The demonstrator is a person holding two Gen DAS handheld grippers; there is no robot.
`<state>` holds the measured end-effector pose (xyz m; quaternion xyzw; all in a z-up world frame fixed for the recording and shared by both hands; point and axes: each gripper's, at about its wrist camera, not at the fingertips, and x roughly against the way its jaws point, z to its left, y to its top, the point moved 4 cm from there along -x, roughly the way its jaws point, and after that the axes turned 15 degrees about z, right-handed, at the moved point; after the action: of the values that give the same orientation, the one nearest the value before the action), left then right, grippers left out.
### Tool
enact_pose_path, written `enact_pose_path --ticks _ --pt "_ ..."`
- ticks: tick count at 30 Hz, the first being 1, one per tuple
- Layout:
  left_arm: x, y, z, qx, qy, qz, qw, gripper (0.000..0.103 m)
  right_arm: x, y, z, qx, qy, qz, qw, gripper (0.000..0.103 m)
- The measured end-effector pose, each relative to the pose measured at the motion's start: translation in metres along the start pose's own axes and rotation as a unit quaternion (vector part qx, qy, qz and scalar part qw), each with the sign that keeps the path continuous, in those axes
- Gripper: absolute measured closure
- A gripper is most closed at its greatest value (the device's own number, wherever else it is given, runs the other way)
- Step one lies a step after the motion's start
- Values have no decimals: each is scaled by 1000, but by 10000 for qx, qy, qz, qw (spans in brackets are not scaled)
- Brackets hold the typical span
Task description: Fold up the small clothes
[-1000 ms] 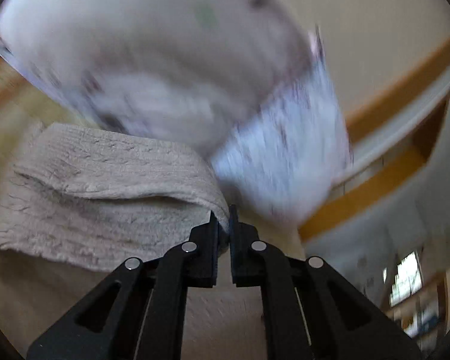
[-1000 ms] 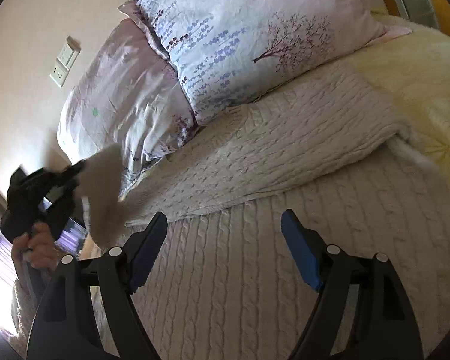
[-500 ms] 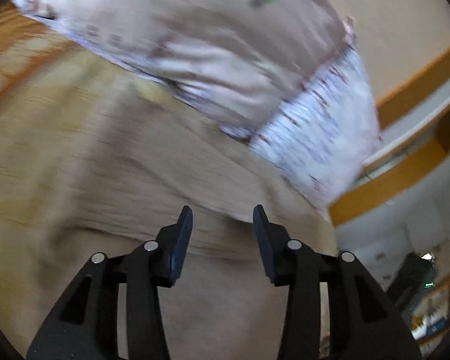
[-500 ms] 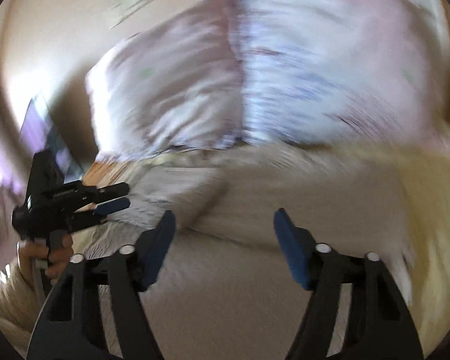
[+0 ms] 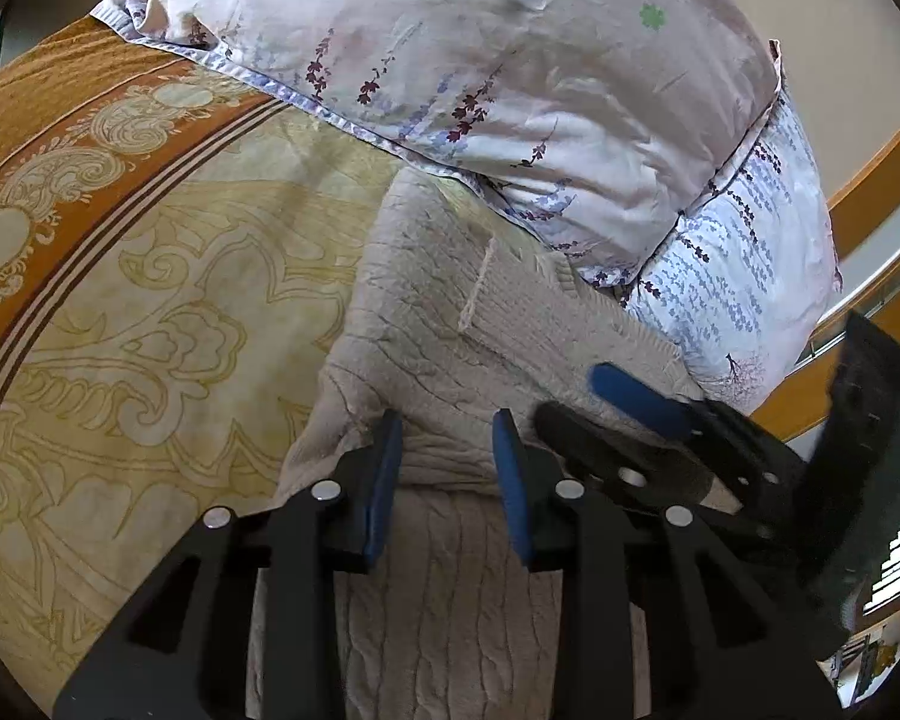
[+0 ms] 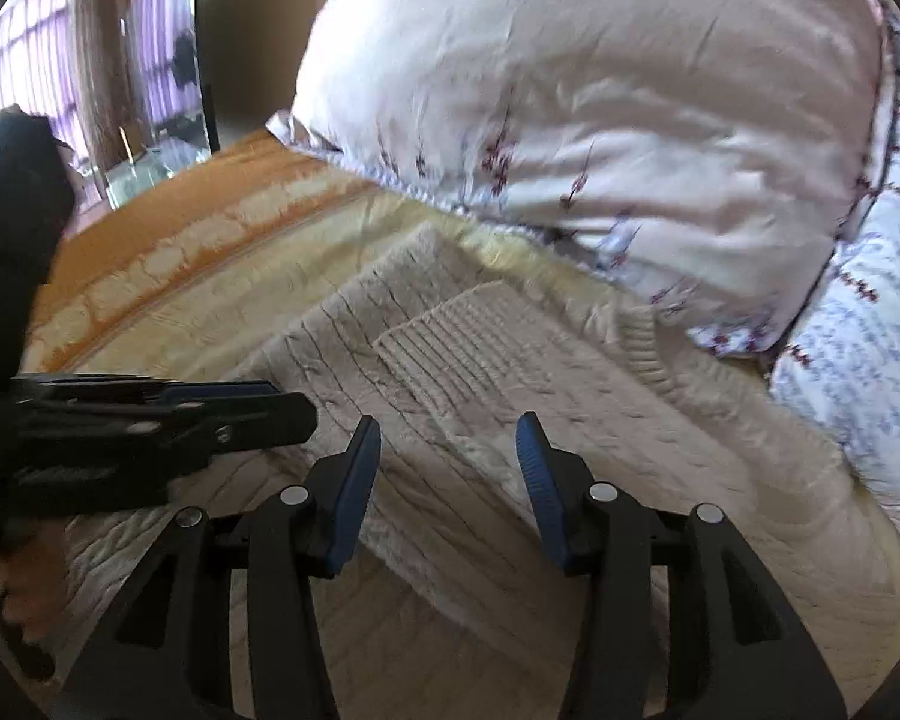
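Bed (image 5: 120, 312): gold and orange patterned cover, bearing all items.
Pillows (image 5: 510, 90): two, floral, at the head, touching the garment's far edge.
Knit sweater (image 5: 450, 330): cream cable-knit, lying on the bed below the pillows; one part, apparently a sleeve, is laid back over the body. Judged partly folded; further folds and squaring remain.
Left gripper (image 5: 447, 468): low over the sweater's folded edge, jaws apart, holding nothing.
Right gripper (image 6: 450, 468): just beside the left, over the folded layer, jaws apart, empty.
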<state>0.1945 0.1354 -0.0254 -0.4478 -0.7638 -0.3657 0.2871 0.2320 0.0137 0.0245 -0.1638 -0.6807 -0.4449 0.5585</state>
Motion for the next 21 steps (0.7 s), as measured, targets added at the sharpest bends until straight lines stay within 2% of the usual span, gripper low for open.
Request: enact_pose_path --ticks 3,5,7,10,12,14,15,16,18,21 --pt "0 0 0 -12 -27 6 10000 71 -4 1 -8 -260 13 -42 9997 77" --pt "0 0 0 -22 -30 14 10000 71 0 1 -16 -490 178 -151 9985 98" --pt "0 0 0 -14 -28 20 10000 71 8 -2 -26 -743 285 -296 9964 98" --pt "0 0 0 -7 -30 15 10000 71 34 -18 -55 -1415 392 -734 9864 98" --pt "0 0 0 -6 -27 18 10000 71 59 -40 -82 -1995 432 -1116 9726 98" --pt "0 0 1 2 -35 21 10000 71 89 -78 -114 -2687 452 -1513 9502 98" --pt "0 0 1 7 -46 25 10000 70 97 -91 -124 -2881 430 -1611 9430 98" --pt "0 0 1 15 -73 29 10000 68 108 -117 -140 -3215 362 -1728 9303 98" --pt "1 -1 1 37 -176 32 9998 65 113 -152 -161 -3630 289 -1686 9159 98" --pt "4 -3 -2 -3 -343 31 9994 54 102 -202 -187 -4251 416 -1242 8956 94"
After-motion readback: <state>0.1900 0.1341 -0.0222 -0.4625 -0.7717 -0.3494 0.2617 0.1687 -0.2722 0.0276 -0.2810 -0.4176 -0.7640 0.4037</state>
